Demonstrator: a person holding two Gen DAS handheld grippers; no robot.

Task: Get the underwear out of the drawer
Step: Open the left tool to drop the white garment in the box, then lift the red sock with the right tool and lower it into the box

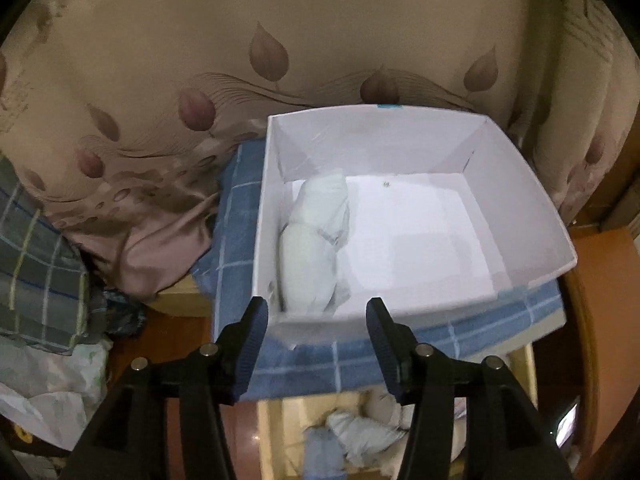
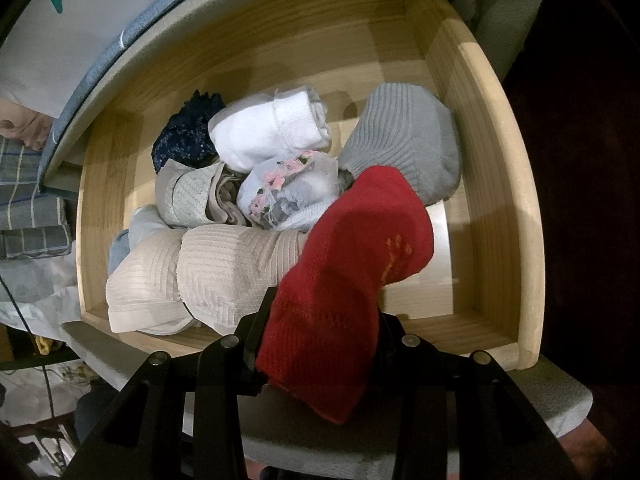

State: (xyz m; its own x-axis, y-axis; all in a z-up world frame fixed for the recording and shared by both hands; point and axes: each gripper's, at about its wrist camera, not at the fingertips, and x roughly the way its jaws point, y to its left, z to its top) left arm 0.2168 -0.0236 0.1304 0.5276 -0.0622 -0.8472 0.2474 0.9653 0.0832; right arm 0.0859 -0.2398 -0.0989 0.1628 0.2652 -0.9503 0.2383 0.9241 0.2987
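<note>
In the right wrist view my right gripper (image 2: pixel 320 320) is shut on a red knitted piece of underwear (image 2: pixel 356 240) and holds it over the front of the open wooden drawer (image 2: pixel 500 184). Several rolled pieces lie in the drawer: a beige one (image 2: pixel 200 276), a white one (image 2: pixel 268 132), a floral one (image 2: pixel 288 192), a grey one (image 2: pixel 404 136) and a dark blue one (image 2: pixel 188 136). In the left wrist view my left gripper (image 1: pixel 316 316) is open and empty at the near wall of a white box (image 1: pixel 520 184). A pale rolled piece (image 1: pixel 316 240) lies in the box's left side.
The white box stands on a blue checked cloth (image 1: pixel 440 344) over the cabinet top. A beige leaf-patterned curtain (image 1: pixel 280 40) hangs behind it. Plaid fabric (image 1: pixel 36 264) is piled at the left. The drawer (image 1: pixel 360 432) shows below the cloth.
</note>
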